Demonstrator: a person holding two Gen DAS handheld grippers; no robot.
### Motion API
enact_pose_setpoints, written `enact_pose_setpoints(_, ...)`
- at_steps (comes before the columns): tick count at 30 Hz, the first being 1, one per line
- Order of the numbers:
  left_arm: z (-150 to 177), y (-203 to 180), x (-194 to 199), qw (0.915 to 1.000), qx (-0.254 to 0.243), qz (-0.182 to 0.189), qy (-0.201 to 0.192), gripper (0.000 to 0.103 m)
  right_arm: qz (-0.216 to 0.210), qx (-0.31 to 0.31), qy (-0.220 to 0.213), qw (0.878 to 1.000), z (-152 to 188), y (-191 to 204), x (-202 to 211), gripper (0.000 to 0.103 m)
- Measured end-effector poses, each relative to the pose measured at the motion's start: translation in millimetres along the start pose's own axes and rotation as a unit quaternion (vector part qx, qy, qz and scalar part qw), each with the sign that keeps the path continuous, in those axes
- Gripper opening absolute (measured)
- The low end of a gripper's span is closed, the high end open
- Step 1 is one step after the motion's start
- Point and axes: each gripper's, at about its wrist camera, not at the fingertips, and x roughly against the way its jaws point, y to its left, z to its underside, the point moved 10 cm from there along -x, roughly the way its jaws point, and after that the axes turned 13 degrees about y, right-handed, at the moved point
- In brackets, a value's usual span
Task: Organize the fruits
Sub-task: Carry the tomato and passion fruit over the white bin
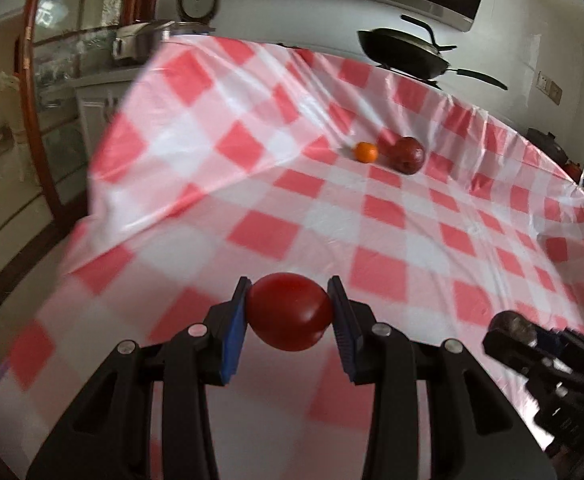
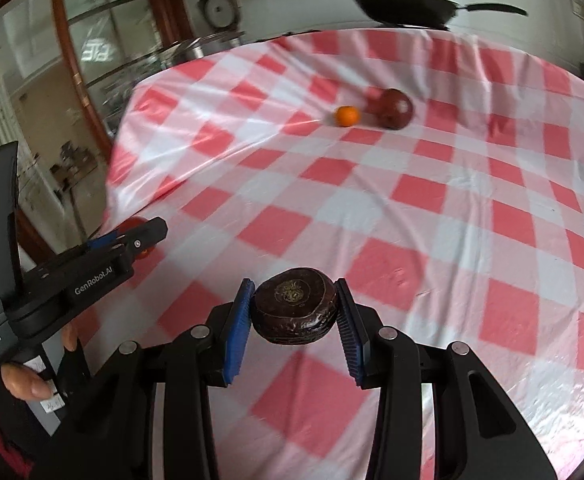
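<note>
Left wrist view first: the left gripper (image 1: 290,312) has its blue pads pressed against both sides of a red tomato (image 1: 288,310), carried above the checked tablecloth (image 1: 412,240). Up at about one o'clock, well apart from the gripper, an orange (image 1: 366,152) and a dark red apple (image 1: 408,155) sit just beside each other on the cloth. Low at four o'clock the other tool pokes in, with something dark at its tip. A black pan (image 1: 408,54) waits beyond the far table edge at one o'clock.

Right wrist view now: the right gripper (image 2: 294,310) is clamped on a dark purple, flattened round fruit (image 2: 294,310), its end face turned toward the camera. The orange (image 2: 348,116) and the apple (image 2: 394,109) lie at twelve to one o'clock, far across the table. At nine o'clock the left gripper (image 2: 142,236) shows side-on, a sliver of red tomato (image 2: 132,222) peeking behind its fingers.

By the look of it, both hands are mid-carry, bringing fruit toward the pair already gathered. The next move calls for a steady reach forward, a low set-down beside the orange and apple, and a gentle release, since round fruit could roll on that slick, wrinkled cloth.
</note>
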Motion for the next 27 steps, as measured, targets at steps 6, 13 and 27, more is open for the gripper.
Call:
enact_pose_setpoints(6, 24.9, 50.1, 15.3, 0.9993, 0.018, -0.032, 0.005, 0.039, -0.012, 0.044, 0.012, 0.999, 12.6, 43.1, -0.2, 0.041)
enact_pose_setpoints(13, 50.9, 108.1, 38.5, 0.9969, 0.042, -0.067, 0.0, 0.039, -0.025, 0.123, 0.025, 0.992, 31.9, 110.0, -5.3, 0.041)
enact_pose_setpoints(27, 114.0, 214.5, 71.5, 0.9872, 0.125, -0.099, 0.008, 0.039, -0.072, 0.296, 0.075, 0.95, 95.7, 246.7, -31.9, 0.041)
